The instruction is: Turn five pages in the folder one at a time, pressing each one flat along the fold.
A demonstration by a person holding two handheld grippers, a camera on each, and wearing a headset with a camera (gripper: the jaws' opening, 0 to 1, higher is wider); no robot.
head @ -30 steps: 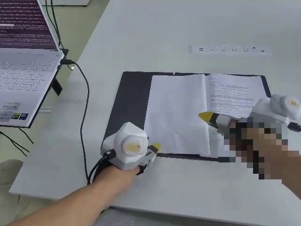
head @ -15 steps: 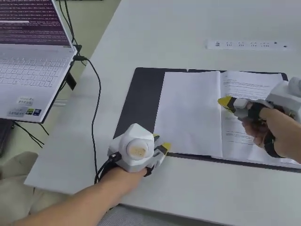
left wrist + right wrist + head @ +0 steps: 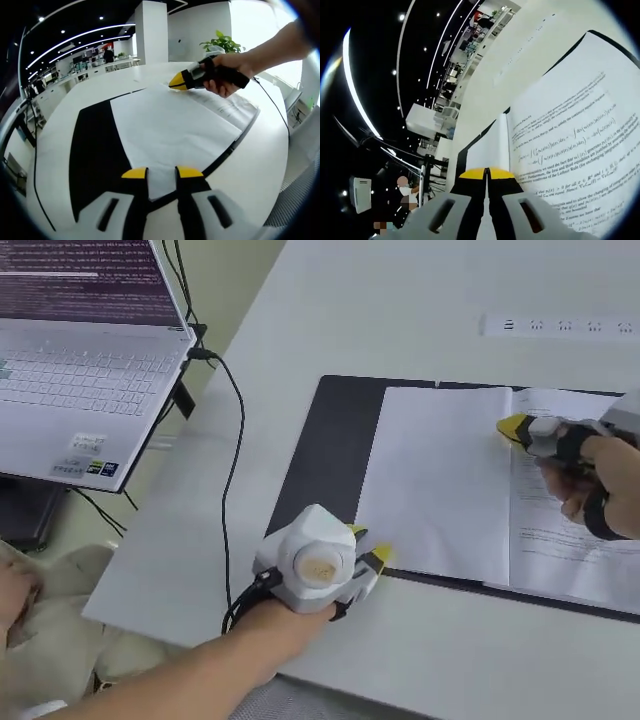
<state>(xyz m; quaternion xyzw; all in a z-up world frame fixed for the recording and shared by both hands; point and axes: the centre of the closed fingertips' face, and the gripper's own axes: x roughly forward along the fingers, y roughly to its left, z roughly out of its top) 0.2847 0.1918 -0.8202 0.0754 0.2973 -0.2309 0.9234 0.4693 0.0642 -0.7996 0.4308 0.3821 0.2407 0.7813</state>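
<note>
The folder lies open on the white table, its black cover [image 3: 330, 445] bare at the left. A blank turned page [image 3: 440, 480] lies beside a printed page [image 3: 570, 540]. My right gripper [image 3: 512, 427] is shut, its yellow tips resting on the fold near the folder's far edge; its own view shows the tips [image 3: 486, 174] together where the blank page [image 3: 495, 142] meets the printed page [image 3: 570, 135]. My left gripper [image 3: 368, 545] sits at the blank page's near left corner, its jaws [image 3: 162, 173] a little apart over the paper edge [image 3: 165, 130]. The right gripper [image 3: 176, 81] also appears there.
An open laptop [image 3: 80, 370] stands at the left on the table's edge, with a black cable [image 3: 236, 440] running down past the folder. A white power strip [image 3: 560, 327] lies beyond the folder. Bare table [image 3: 480, 660] stretches along the near side.
The head camera has shifted, sliding the scene right. My right gripper has moved along the fold toward the folder's far edge. The left gripper stays at the page's near corner.
</note>
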